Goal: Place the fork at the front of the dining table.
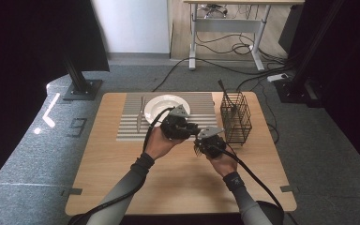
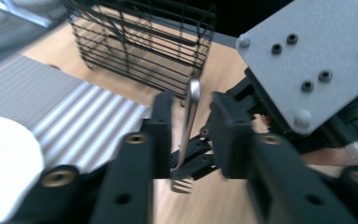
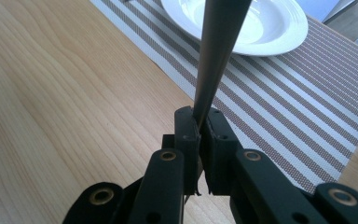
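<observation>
A: Fork, the slim silver metal one (image 2: 189, 122), is up off the pale wooden counter (image 1: 122, 178), between the two hand-held grippers near the middle. Why hold it like that?

B: It looks like a handover. The right gripper (image 3: 199, 135) has its black jaws pinched tight on the handle, which rises from between them toward the white round ceramic plate (image 3: 270, 28). In the left gripper view the fork stands nearly upright, tines down, handle end up, so the other tool can come at it from the side.

A: And the left gripper (image 2: 189, 135)?

B: Its jaws are parted to a middling gap with the handle standing in that gap. I judge they haven't closed on it; there is daylight on both sides of the metal.

A: Where might it be heading?

B: My guess is the grey striped woven placemat (image 1: 131, 122), where the plate sits with a silver table knife (image 1: 139, 115) lying to its left. The black wire cutlery basket (image 1: 236, 118) stands just right of the mat with one dark-handled utensil (image 1: 226, 96) leaning out of it, which suggests cutlery comes from there.

A: Risk?

B: If the right jaws let go before the left ones bite, the fork drops tines first onto the counter
</observation>
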The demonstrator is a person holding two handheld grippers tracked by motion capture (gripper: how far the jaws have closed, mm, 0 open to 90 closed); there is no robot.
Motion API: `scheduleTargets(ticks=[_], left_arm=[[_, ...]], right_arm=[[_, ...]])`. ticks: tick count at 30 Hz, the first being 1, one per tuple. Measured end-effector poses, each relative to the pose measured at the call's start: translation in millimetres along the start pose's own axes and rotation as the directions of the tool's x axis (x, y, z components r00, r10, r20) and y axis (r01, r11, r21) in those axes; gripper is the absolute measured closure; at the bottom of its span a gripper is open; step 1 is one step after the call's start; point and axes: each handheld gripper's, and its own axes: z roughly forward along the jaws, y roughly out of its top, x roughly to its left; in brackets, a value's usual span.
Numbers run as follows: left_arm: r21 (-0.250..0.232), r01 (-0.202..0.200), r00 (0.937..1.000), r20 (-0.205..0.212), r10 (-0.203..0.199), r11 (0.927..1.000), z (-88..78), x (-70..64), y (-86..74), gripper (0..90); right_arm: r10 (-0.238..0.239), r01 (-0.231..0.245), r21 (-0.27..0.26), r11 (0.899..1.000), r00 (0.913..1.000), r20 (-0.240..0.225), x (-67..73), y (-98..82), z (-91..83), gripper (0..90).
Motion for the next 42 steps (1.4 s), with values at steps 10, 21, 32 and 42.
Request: scheduleTargets(ticks=[10, 21, 32, 42], left_arm=[[-0.057, 0.027, 0.9955, -0.090, -0.032, 0.9980, -13.1, -0.3, -37.7, 19.4], [-0.036, 0.097, 0.9845, -0.143, -0.101, 0.9946, -21.6, -5.0, -96.9, 8.8], [0.025, 0.141, 0.9704, -0.202, -0.133, 0.9897, -23.0, -17.5, -158.6, 0.0], [0.101, 0.170, 0.9670, -0.209, -0.146, 0.9803, -18.4, -27.4, -195.0, 0.0]], right_arm=[[0.035, -0.035, 0.001, 0.999, 0.9992, 0.018, -11.3, 2.4, -2.7, 84.5], [0.087, -0.088, 0.016, 0.996, 0.9955, 0.037, -27.7, 8.7, 3.2, 84.4], [0.117, -0.120, 0.036, 0.992, 0.9888, 0.093, -50.4, 18.3, 16.4, 84.4], [0.131, -0.142, 0.082, 0.987, 0.9834, 0.126, -68.0, 28.2, 38.4, 84.3]])
